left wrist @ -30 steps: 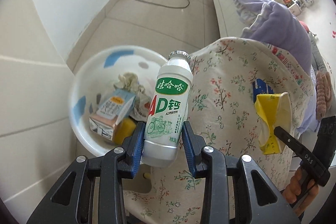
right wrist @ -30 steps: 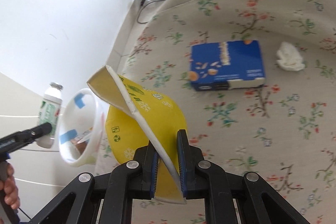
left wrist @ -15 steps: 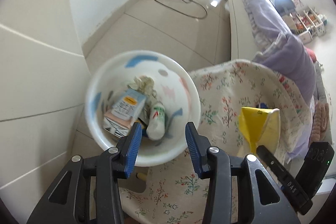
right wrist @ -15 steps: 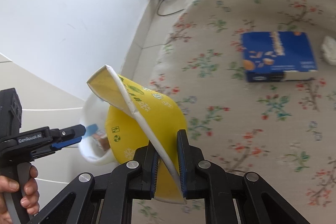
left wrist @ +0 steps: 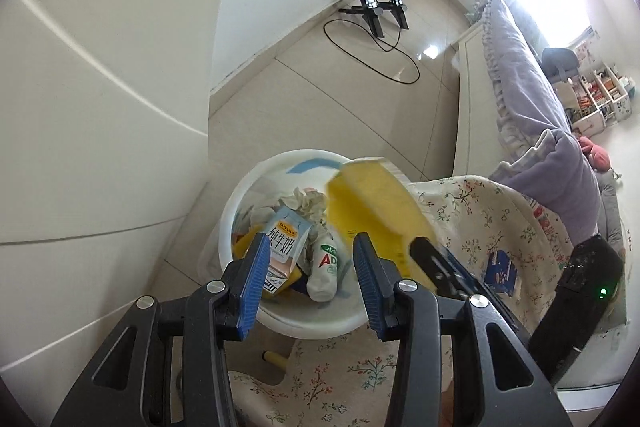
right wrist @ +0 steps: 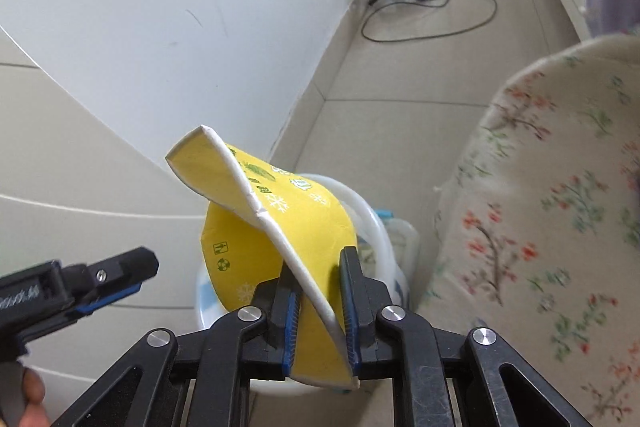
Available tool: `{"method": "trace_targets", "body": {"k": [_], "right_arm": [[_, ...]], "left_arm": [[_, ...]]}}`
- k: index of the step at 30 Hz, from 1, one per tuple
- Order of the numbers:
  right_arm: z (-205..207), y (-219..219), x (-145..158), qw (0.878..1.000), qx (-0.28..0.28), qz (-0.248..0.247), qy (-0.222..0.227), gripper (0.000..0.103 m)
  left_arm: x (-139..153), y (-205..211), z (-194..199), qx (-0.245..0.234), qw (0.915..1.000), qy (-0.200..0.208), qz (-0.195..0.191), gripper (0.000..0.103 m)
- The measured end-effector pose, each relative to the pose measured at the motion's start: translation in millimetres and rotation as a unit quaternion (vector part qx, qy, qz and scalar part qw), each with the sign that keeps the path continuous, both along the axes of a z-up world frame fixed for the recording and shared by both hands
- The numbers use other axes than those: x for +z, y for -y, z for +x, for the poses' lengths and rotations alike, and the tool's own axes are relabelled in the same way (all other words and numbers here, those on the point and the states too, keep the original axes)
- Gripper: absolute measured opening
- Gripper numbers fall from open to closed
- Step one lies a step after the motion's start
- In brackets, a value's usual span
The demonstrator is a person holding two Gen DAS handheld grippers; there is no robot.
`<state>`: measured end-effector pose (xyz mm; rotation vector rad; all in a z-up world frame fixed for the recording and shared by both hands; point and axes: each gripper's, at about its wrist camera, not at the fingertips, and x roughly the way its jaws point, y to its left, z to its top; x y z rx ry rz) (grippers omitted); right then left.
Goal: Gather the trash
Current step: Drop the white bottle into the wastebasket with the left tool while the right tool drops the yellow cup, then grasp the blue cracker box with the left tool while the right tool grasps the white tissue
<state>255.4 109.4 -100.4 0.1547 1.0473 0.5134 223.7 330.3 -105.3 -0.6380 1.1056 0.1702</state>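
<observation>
A white trash bin (left wrist: 240,195) stands on the floor beside the table. It holds a milk carton (left wrist: 286,243), the white AD bottle (left wrist: 326,263) and crumpled paper (left wrist: 304,201). My left gripper (left wrist: 308,267) is open and empty above the bin. My right gripper (right wrist: 318,311) is shut on a crushed yellow paper cup (right wrist: 276,227) and holds it over the bin (right wrist: 372,223). The cup also shows in the left wrist view (left wrist: 372,203), over the bin's right rim.
The table with a floral cloth (left wrist: 480,219) lies to the right, with a blue box (left wrist: 500,269) on it. A white wall (right wrist: 140,7) is on the left. A cable and a black stand (left wrist: 380,11) lie on the floor. A bed (left wrist: 520,75) is at the far right.
My left gripper opened and dropped the AD bottle into the bin. My right gripper carried the yellow cup left from the table to above the bin.
</observation>
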Motion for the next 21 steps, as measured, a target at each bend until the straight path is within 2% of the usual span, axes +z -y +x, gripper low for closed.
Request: {"method": "trace_targets", "body": {"k": [4,9,16,21], "right_arm": [[2,-24,-21,0.999,0.014,-0.043,-0.003,0.035],[-10,-11,-29,0.999,0.019,-0.030,-0.021,0.035],[-11,44,-14,1.000,-0.015,-0.011,-0.024,0.043],[-15,88,0,0.999,-0.041,-0.017,-0.017,0.047]], "left_arm": [[1,3,1,-0.005,1.0000,0.002,-0.003,0.046],[2,9,3,-0.013,0.9999,0.002,-0.004,0.046],[0,45,17,-0.056,0.9984,-0.007,0.008,0.046],[-1,95,33,-0.122,0.9919,-0.015,0.032,0.046]]}}
